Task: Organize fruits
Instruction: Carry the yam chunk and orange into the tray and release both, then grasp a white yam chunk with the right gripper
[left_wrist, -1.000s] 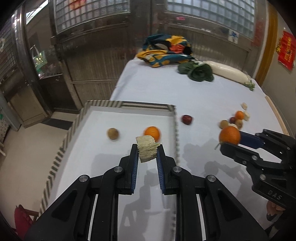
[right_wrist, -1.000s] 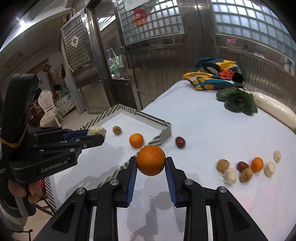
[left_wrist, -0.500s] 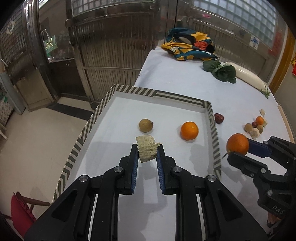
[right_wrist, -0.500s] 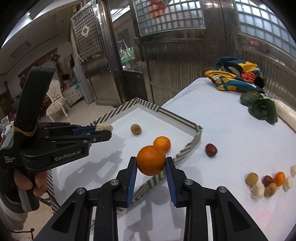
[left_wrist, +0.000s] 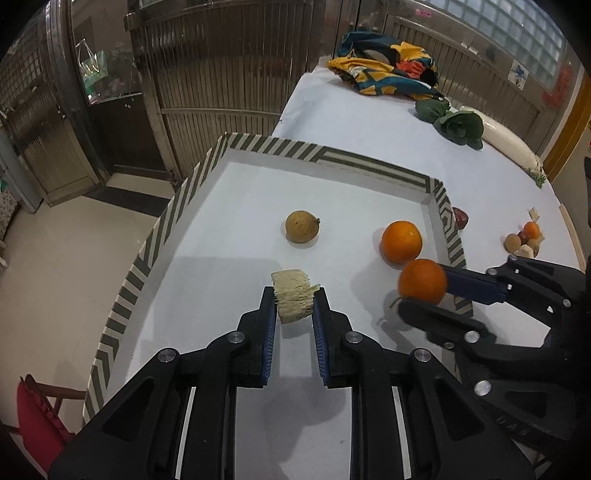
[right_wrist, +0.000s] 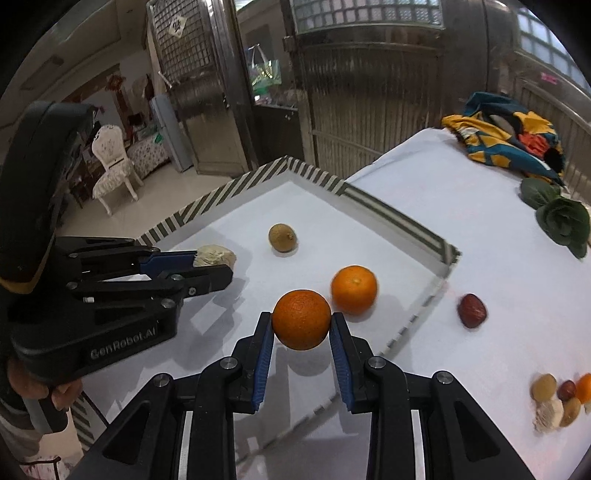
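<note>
My left gripper (left_wrist: 294, 301) is shut on a pale fibrous chunk (left_wrist: 293, 295) and holds it over the white tray with a striped rim (left_wrist: 177, 210). My right gripper (right_wrist: 301, 325) is shut on an orange (right_wrist: 301, 319) and holds it above the tray's near right part; it shows in the left wrist view too (left_wrist: 423, 281). In the tray lie a second orange (left_wrist: 401, 241) (right_wrist: 354, 289) and a brown round fruit (left_wrist: 301, 231) (right_wrist: 282, 237). A dark red fruit (right_wrist: 471, 310) lies on the table just outside the tray's right rim.
A cluster of small fruits (right_wrist: 557, 397) lies on the white table at the right. At the far end are a green leafy vegetable (left_wrist: 458, 123), a white radish (left_wrist: 508, 142) and a colourful cloth (left_wrist: 388, 70). The floor drops off to the tray's left.
Both grippers have moved left over the tray with their loads. The right gripper's orange has crossed from outside the tray's right rim to above the tray, beside the second orange.
</note>
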